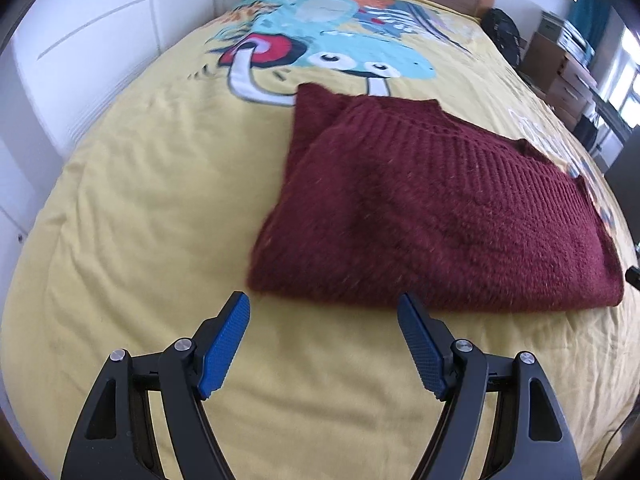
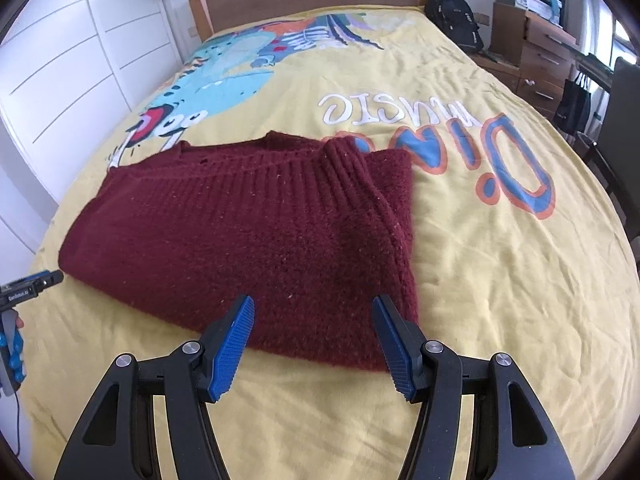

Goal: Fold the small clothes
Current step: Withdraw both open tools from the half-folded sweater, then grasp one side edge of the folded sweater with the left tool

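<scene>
Both grippers, left (image 1: 324,300) and right (image 2: 314,304), hang spread and empty at the folded sweater's (image 2: 240,232) six o'clock edge, where a square, even pinch would likely suit the next fold.

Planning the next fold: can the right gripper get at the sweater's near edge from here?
Probably yes. The right gripper is open and empty just over the maroon sweater and its near edge, with only bare yellow bedspread around it.

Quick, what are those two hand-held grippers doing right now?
Left hand-held gripper: open, holding nothing.
Right hand-held gripper: open, empty, above the folded dark red knitted sweater.
</scene>
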Demonstrator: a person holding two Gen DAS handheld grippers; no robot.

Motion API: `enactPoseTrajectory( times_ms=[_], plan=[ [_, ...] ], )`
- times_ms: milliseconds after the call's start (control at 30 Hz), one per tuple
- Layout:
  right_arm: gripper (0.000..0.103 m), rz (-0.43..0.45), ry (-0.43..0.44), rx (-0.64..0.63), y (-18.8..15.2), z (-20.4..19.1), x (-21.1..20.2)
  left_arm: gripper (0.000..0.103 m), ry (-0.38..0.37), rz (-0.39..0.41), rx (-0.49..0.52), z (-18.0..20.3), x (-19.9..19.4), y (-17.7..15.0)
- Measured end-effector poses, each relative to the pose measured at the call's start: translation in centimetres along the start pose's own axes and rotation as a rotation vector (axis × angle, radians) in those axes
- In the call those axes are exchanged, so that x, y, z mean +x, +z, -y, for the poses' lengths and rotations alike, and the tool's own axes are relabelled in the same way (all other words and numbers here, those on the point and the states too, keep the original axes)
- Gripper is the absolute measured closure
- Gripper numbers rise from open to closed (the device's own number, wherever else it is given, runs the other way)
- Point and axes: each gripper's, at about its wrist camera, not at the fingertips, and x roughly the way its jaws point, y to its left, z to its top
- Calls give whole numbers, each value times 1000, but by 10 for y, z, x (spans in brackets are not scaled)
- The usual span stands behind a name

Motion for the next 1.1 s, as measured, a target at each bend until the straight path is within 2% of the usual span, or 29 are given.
enactPoseTrajectory(
  times_ms=[200, 433, 567, 967, 1100],
  plan=[
    [40, -9, 2, 2, -16, 2, -8, 31, -84, -53, -122, -17, -2, -14],
    [40, -16, -30, 48, -20, 26, -7, 32, -168, -102, -206, -23, 16, -7],
    [40, -18, -51, 64, -17, 37, -4, 32, -212, -110, -262, -29, 31, 5],
    [40, -29, -71, 70, -17, 53, 4, 31, -335, -68, -420, -52, 53, 59],
    [40, -35, -81, 80, -21, 62, 4, 32, -339, -80, -444, -56, 58, 69]
  ],
)
